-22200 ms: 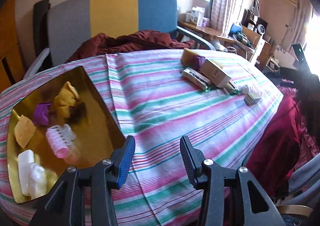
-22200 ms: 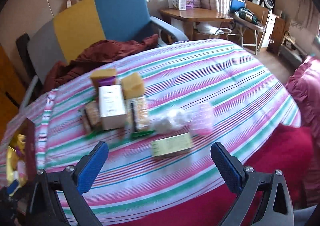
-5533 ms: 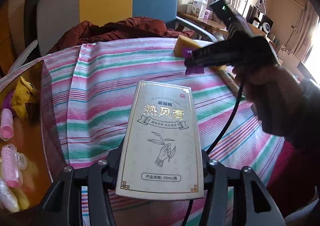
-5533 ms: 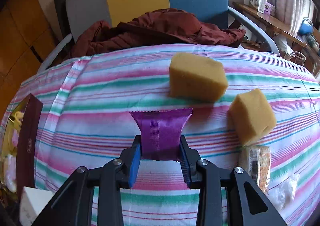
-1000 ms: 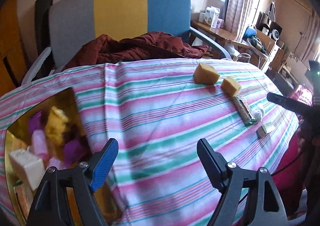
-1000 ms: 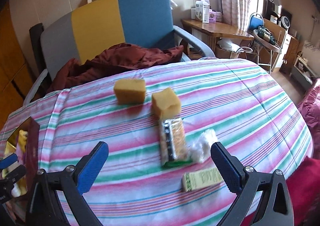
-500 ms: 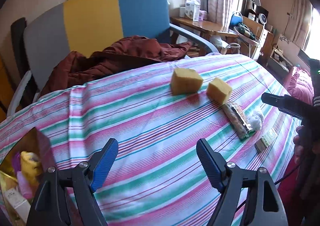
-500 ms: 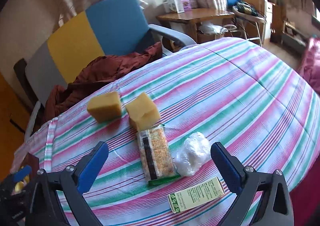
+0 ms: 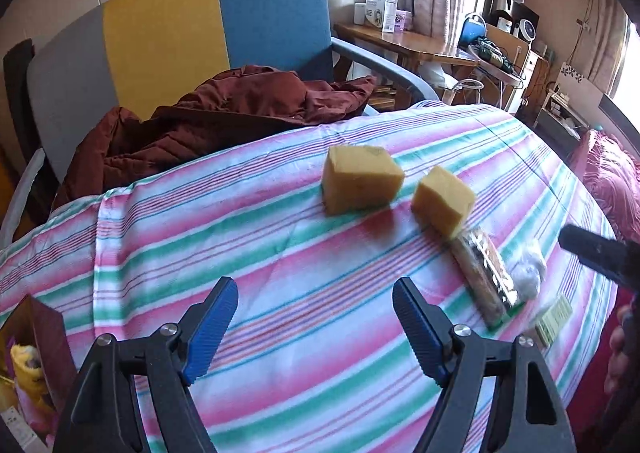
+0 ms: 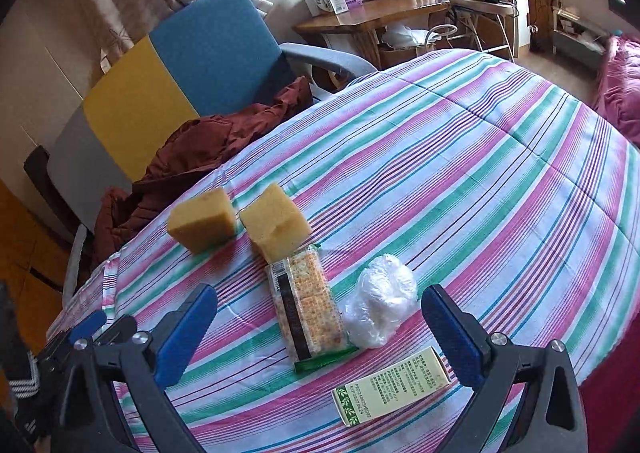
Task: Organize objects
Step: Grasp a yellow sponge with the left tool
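Note:
Two yellow sponges (image 9: 360, 181) (image 9: 443, 200) lie on the striped tablecloth (image 9: 280, 261). Beside them lie a cracker packet (image 10: 306, 303), a crumpled clear plastic bag (image 10: 380, 307) and a green and cream box (image 10: 392, 387). My left gripper (image 9: 316, 323) is open and empty above the cloth, short of the sponges. My right gripper (image 10: 320, 329) is open and empty, low over the cracker packet and the bag. The gold tray (image 9: 38, 337), holding items, shows only at the lower left edge of the left wrist view.
A grey, yellow and blue chair (image 9: 180, 25) with a dark red jacket (image 9: 216, 113) stands behind the table. A wooden desk (image 10: 368, 19) with boxes is at the back right. Pink bedding (image 10: 624, 85) lies at the far right.
The left gripper has swung right and forward, so the tray has slid nearly out of view and the sponges are nearer. The right gripper has moved closer to the packet, bag and box.

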{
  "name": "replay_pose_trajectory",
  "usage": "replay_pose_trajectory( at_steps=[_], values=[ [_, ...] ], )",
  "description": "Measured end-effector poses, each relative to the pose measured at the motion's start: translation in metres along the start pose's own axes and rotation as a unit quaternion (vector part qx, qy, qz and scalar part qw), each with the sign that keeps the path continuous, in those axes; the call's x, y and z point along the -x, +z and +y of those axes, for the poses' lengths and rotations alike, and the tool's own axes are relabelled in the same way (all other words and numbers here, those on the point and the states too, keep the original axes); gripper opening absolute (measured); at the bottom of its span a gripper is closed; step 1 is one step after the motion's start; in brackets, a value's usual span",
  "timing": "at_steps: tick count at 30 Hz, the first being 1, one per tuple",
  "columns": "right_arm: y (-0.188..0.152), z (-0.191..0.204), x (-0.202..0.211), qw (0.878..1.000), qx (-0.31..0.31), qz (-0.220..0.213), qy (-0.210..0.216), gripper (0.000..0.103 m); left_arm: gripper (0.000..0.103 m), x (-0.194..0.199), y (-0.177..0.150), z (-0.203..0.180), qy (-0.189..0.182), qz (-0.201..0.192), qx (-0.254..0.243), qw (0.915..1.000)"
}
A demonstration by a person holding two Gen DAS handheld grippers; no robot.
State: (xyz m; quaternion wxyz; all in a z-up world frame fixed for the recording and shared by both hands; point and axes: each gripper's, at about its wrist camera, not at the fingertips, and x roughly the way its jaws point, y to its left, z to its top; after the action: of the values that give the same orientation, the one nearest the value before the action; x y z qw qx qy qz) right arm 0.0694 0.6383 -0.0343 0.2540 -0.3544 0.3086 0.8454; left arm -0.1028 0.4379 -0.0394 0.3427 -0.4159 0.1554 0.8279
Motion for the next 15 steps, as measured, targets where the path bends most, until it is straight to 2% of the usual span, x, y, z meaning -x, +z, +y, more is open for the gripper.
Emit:
replay_pose_trajectory(
  at_steps=[15],
  values=[
    [0.0, 0.001, 0.004, 0.999, -0.007, -0.002, 0.033, 0.103, 0.081, -0.06, 0.056, -0.011, -0.031, 0.016, 0.042, 0.9985]
  ],
)
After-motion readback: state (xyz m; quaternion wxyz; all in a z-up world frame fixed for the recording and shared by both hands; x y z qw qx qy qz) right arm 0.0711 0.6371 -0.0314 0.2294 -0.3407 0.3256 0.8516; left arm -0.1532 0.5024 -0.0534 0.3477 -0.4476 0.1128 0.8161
